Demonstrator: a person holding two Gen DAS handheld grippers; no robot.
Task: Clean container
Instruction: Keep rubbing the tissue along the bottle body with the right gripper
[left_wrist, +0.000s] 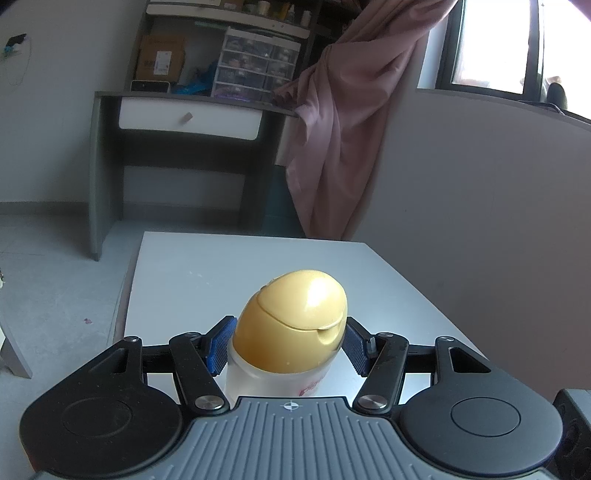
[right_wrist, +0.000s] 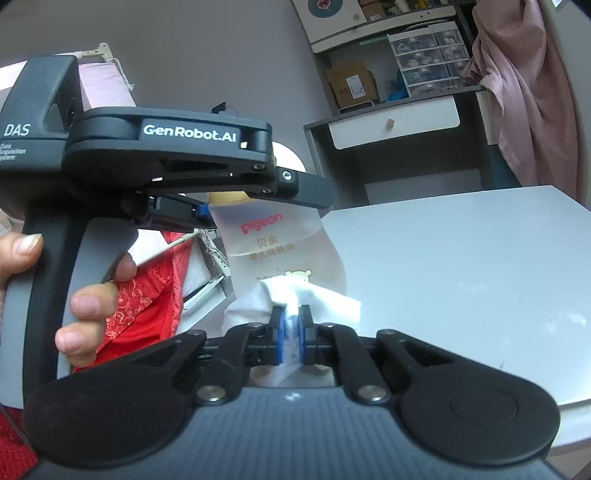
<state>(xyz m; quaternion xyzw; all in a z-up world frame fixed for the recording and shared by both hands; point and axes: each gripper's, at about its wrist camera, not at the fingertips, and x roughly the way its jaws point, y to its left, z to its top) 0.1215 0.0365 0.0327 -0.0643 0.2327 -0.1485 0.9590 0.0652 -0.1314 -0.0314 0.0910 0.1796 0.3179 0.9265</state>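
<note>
White cloth (right_wrist: 295, 295) pinched in right claw (right_wrist: 291, 325), wiping bottle (right_wrist: 284, 243) at 12 o'clock | left claw (left_wrist: 290, 341) clamps bottle neck to steady it above table (right_wrist: 461, 277)

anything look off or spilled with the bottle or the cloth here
Nothing stands out. The left gripper holds the bottle upright with its yellow cap closed, the right gripper presses the white cloth against it, and no spill shows.

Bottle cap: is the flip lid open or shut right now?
Shut. The yellow cap sits flush on the bottle, its seam closed all round, with no lid tab lifted.
</note>
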